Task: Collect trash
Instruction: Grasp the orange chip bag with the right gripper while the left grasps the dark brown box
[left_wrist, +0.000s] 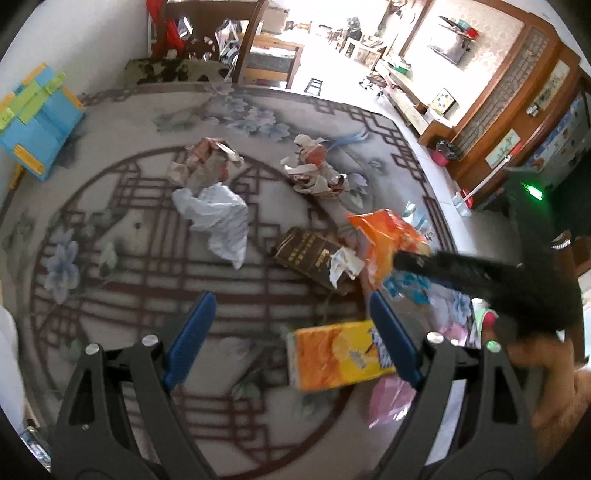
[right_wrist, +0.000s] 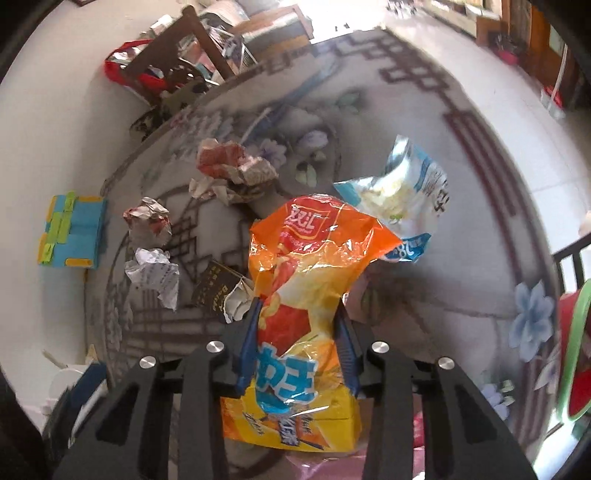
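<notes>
The right gripper (right_wrist: 299, 332) held a crinkled orange plastic snack bag (right_wrist: 314, 266) between its blue pads, the film pinched at the bag's middle and the printed top standing up beyond the fingertips. The left gripper (left_wrist: 291, 325) hung with its jaws wide and nothing between them, above a round patterned grey rug (left_wrist: 110, 229) with brown lattice lines and blue flowers.

Taking that rug as the landmark: an orange-and-yellow carton (left_wrist: 340, 354) lay on it, just beside the left gripper's right pad. Near the rug's middle lay a crumpled white plastic bag (left_wrist: 218, 218), and beside it a dark brown flat packet (left_wrist: 306, 254). Toward the rug's far side sat two crumpled printed paper wads (left_wrist: 207, 158) (left_wrist: 314, 170). A pale blue-and-white foil pouch (right_wrist: 406, 192) lay on the rug just beyond the held bag. Off the rug's left edge stood a blue-and-yellow plastic box (left_wrist: 40, 122).
</notes>
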